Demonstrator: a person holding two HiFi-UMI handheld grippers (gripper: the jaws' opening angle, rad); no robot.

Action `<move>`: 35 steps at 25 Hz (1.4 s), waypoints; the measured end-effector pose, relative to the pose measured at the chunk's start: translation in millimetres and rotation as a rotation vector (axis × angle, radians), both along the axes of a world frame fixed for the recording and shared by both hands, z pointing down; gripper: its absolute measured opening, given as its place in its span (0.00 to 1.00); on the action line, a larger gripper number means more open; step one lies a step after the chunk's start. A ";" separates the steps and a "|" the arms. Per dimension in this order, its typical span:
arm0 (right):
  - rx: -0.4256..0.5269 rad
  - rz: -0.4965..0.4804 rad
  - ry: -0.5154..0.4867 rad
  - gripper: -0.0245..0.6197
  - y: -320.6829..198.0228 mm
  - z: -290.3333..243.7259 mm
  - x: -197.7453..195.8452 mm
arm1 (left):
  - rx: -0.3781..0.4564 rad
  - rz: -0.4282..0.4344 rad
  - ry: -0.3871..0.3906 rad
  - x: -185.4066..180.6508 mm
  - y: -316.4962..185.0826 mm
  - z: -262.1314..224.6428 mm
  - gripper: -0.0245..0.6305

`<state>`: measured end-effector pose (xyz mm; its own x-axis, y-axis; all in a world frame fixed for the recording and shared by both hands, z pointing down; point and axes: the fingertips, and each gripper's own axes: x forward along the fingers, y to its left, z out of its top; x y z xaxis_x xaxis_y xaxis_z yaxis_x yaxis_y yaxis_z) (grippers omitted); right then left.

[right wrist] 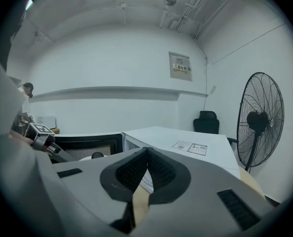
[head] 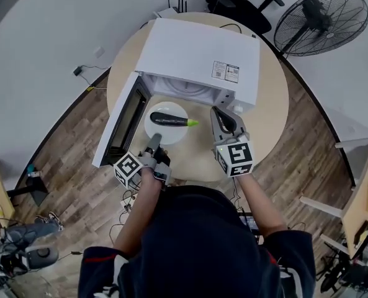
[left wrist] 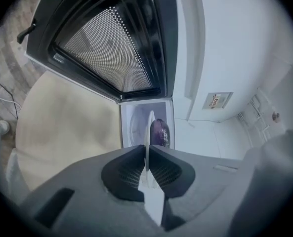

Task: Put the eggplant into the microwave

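Observation:
A dark purple eggplant [head: 168, 120] with a green stem lies on a white plate [head: 156, 133] just in front of the open white microwave [head: 199, 58]. My left gripper [head: 154, 141] is shut on the plate's near rim. In the left gripper view the plate [left wrist: 148, 127] shows edge-on between the jaws, with the eggplant [left wrist: 160, 132] beyond it. The microwave door [head: 123, 120] is swung out to the left. My right gripper [head: 216, 112] is shut and empty, at the microwave's right front corner. In the right gripper view the right gripper [right wrist: 147, 153] has its jaws meeting at the tips.
The microwave stands on a round beige table [head: 267, 113]. A standing fan [head: 320, 20] and a black office chair [head: 246, 5] are behind the table. Cables lie on the wooden floor at the left. The open door [left wrist: 111, 43] fills the upper left of the left gripper view.

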<state>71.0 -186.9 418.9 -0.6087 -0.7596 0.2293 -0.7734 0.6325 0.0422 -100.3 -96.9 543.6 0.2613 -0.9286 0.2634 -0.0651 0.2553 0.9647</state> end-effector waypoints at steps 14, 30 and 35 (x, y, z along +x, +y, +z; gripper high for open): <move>-0.056 -0.084 0.037 0.05 -1.5 37.6 20.4 | 0.019 -0.032 -0.003 24.3 -6.9 27.7 0.07; -0.090 -0.008 0.093 0.05 -19.0 48.2 9.2 | -0.003 0.071 -0.009 11.8 -64.2 60.3 0.07; -0.107 0.023 0.107 0.05 -26.6 53.4 5.8 | -0.006 0.102 0.010 12.2 -89.3 70.2 0.07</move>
